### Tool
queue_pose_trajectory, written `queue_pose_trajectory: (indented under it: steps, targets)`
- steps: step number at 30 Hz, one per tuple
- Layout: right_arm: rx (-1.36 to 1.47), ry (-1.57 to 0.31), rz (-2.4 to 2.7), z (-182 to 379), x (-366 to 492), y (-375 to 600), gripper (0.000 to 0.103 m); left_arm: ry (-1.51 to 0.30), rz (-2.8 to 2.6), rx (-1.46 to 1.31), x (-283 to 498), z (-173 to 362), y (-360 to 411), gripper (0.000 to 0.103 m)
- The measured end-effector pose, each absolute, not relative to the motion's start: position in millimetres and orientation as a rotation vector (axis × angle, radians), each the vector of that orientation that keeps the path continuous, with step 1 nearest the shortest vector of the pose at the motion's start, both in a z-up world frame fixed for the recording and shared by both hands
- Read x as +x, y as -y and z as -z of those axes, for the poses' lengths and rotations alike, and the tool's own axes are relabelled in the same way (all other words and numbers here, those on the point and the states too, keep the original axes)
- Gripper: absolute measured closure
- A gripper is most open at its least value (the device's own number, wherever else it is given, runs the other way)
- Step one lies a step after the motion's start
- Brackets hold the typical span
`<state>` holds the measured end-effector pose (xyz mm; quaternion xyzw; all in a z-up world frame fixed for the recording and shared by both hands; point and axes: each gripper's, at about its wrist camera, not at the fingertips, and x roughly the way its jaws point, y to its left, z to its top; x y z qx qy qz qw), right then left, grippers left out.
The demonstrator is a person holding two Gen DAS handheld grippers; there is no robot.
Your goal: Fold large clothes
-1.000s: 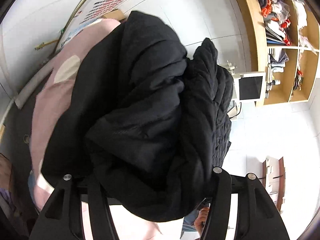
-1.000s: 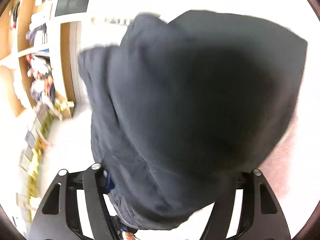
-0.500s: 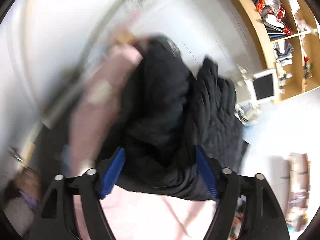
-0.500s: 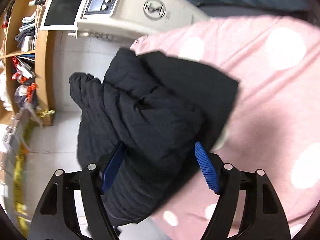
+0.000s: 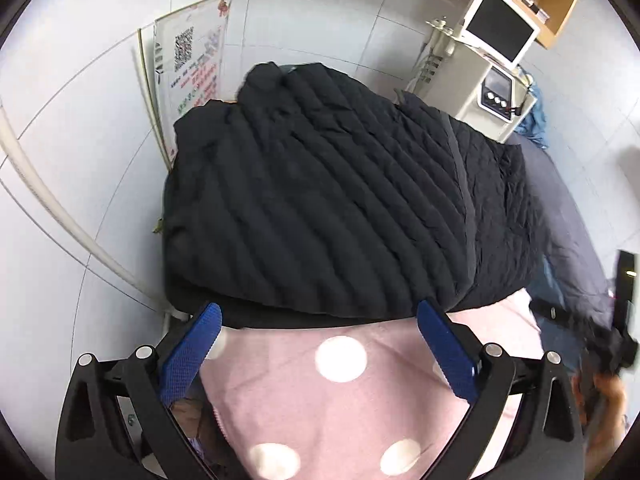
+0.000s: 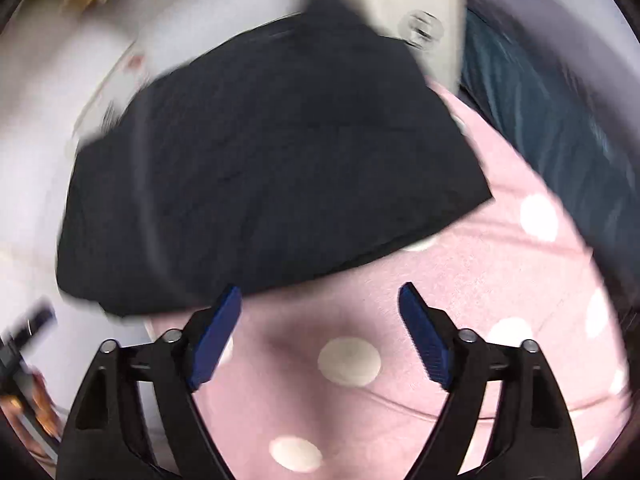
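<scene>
Both grippers, left gripper (image 5: 318, 334) and right gripper (image 6: 320, 316), have just been opening and stand wide and empty beside the black quilted jacket (image 5: 320, 200) folded on the pink dotted blanket (image 5: 352, 408), so squaring its edges likely comes next.

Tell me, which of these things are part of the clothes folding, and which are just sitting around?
Part of the job:
black quilted jacket, lying on the pink spotted cover
left gripper and right gripper, both open with nothing between them

Just lying about:
beige machine with a screen
poster against the wall
wooden shelf
</scene>
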<state>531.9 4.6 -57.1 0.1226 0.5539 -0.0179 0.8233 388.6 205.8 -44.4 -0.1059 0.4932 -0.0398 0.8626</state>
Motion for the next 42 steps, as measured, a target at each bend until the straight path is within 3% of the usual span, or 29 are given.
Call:
queue_pose_trajectory:
  steps: [6, 9, 21, 42]
  targets:
    - [-0.014, -1.189, 0.064, 32, 520, -60, 0.015, -1.158, 0.076, -0.095, 392, 53, -158, 0.006]
    - [-0.025, -1.196, 0.068, 26, 517, -67, 0.01, -1.172, 0.04, -0.032, 389, 51, -150, 0.007]
    - [-0.086, -1.203, 0.081, 21, 511, -83, 0.01, -1.247, 0.017, 0.073, 388, 60, -136, 0.007]
    - [-0.14, -1.2, 0.151, 23, 518, -81, 0.01, -1.222, -0.082, 0.164, 398, 59, -141, 0.007]
